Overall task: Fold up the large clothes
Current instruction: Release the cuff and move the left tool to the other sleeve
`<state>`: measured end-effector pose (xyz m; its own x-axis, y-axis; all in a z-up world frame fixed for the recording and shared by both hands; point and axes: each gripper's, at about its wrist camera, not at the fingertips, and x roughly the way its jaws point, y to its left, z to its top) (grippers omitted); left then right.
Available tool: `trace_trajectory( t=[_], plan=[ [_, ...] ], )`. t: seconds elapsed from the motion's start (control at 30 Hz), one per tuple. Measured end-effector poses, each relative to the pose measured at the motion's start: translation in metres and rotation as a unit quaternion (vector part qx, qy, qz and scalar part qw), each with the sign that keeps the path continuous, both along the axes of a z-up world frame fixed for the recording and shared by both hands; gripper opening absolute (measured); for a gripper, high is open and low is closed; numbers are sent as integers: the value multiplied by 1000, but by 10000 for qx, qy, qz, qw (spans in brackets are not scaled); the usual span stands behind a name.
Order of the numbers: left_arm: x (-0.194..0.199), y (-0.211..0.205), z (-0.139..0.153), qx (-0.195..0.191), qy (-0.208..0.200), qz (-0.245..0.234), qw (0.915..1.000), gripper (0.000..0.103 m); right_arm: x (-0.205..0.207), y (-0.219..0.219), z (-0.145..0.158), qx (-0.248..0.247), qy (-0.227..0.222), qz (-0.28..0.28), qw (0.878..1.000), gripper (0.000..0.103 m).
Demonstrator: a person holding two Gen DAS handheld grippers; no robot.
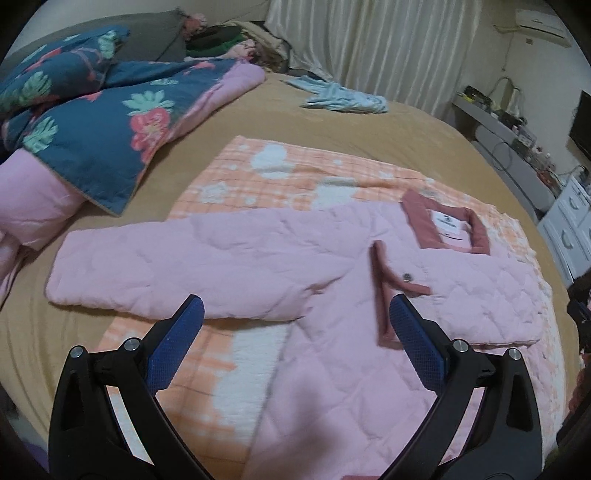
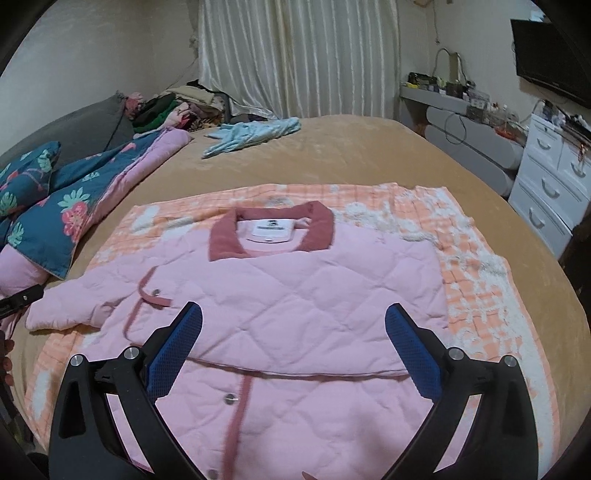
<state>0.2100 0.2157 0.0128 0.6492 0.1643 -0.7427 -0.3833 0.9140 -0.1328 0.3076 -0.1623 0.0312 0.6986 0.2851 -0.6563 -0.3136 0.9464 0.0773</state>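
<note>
Jacket [image 2: 295, 295] lies on blanket [image 2: 480, 288], both tools spread empty

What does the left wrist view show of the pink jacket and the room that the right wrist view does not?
Left wrist only: the pink quilted jacket's long sleeve stretched flat leftward, and a wall air conditioner.

Right wrist only: the jacket's lower snap-button front placket, and the white drawer unit in full.

Both: open blue-padded fingers above the jacket, its dark pink collar, the orange checked blanket, the light blue garment.
</note>
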Motion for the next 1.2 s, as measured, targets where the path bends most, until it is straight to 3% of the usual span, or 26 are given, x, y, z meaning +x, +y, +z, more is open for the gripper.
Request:
trace_trajectory(
  t=[0.23, 0.53, 1.2],
  plan=[
    [-17, 33, -19, 28, 67, 398, 9992, 94, -10, 49, -1, -186, -39, 300, 9994, 99],
    [-35, 87, -54, -439, 137, 999, 9939, 94, -19, 115, -8, -420, -10, 758, 9962, 99],
    [-56, 175, -96, -1133, 247, 2161, 9695, 94, -28, 234, -51, -622, 264, 1711, 9829, 99]
  ],
)
